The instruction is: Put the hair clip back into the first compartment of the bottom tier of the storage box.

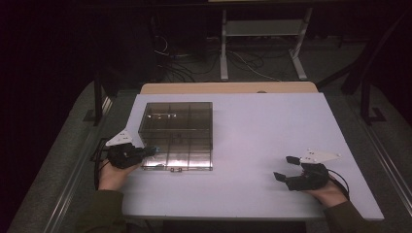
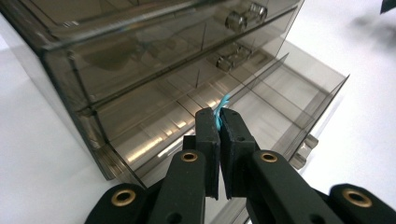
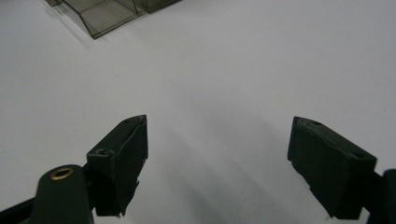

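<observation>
A broad white rectangular table [image 1: 272, 145] carried a smoke-tinted transparent plastic drawer cabinet [image 1: 176, 136], which stood on the left half, well back from the near edge. In the left gripper view its lowest drawer [image 2: 280, 100] stood pulled out, shallow and divided by thin walls, with a small handle at its front. The black left gripper [image 1: 148, 151] lay just beside the cabinet's near-left corner, close to the table's left edge, a grey three-cornered plate on top. Its jaws were pressed together, pinching a thin turquoise strip [image 2: 222, 112] whose end stuck out past the tips above the open drawer. The black right gripper [image 1: 286, 167] rested near the table's near-right corner, well apart from the cabinet. Its jaws stood wide apart with nothing between them, and bare tabletop lay beneath. A wide stretch of clear white surface separated the two grippers and extended to the far and right edges.
</observation>
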`<action>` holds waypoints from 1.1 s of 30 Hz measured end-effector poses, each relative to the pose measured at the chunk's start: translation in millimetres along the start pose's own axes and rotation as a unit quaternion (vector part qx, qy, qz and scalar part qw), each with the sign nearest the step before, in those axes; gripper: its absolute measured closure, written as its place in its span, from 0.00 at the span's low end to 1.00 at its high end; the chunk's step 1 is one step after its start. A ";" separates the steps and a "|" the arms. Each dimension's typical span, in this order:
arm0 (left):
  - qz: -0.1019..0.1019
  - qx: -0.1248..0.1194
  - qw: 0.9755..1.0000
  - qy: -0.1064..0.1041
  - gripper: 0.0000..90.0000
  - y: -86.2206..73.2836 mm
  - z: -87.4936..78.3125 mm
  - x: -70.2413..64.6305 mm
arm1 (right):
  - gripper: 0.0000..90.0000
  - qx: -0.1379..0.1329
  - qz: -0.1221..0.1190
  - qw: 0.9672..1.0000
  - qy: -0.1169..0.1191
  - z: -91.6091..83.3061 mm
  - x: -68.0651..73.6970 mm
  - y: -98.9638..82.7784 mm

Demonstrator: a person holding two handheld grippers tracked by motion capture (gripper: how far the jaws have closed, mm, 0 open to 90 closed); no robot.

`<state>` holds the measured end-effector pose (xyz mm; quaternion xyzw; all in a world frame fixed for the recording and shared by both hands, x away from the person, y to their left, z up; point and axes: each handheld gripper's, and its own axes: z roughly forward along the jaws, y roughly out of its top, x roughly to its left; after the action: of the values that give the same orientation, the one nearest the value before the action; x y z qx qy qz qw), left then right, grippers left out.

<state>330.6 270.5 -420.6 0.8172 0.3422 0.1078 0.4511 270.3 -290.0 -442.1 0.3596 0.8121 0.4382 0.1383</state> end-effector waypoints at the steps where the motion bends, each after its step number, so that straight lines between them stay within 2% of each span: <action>1: -0.002 0.005 1.000 0.000 0.95 -0.1 1.8 -1.1 | 0.22 0.000 -0.001 1.000 0.000 -0.1 -0.2 -0.1; 4: 0.006 0.024 1.000 0.002 0.95 -0.4 5.5 -1.9 | 0.22 -0.001 -0.001 1.000 -0.001 -0.2 -0.2 0.1; 11: 0.001 0.041 0.999 0.006 0.95 -1.3 12.5 -3.0 | 0.22 0.002 -0.003 1.000 -0.001 0.4 0.3 0.0; 16: 0.008 0.066 0.998 0.018 0.95 -1.6 16.4 -4.6 | 0.22 0.002 -0.005 1.000 -0.001 1.0 0.4 0.0; 22: 0.011 0.070 0.997 0.024 0.91 -1.9 17.0 -4.3 | 0.22 0.002 -0.003 1.000 -0.002 0.6 0.3 0.0; 29: 0.006 0.063 0.998 0.028 0.89 -2.0 16.5 -4.3 | 0.22 0.002 -0.003 1.000 -0.002 0.7 0.1 -0.1; 33: 0.011 0.061 0.998 0.030 0.86 -1.6 16.4 -4.1 | 0.22 0.002 -0.004 1.000 -0.002 0.7 0.3 0.0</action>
<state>334.7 257.5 -430.8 0.8434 0.3524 0.1159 0.3886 270.5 -289.3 -442.4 0.3577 0.8142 0.4351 0.1410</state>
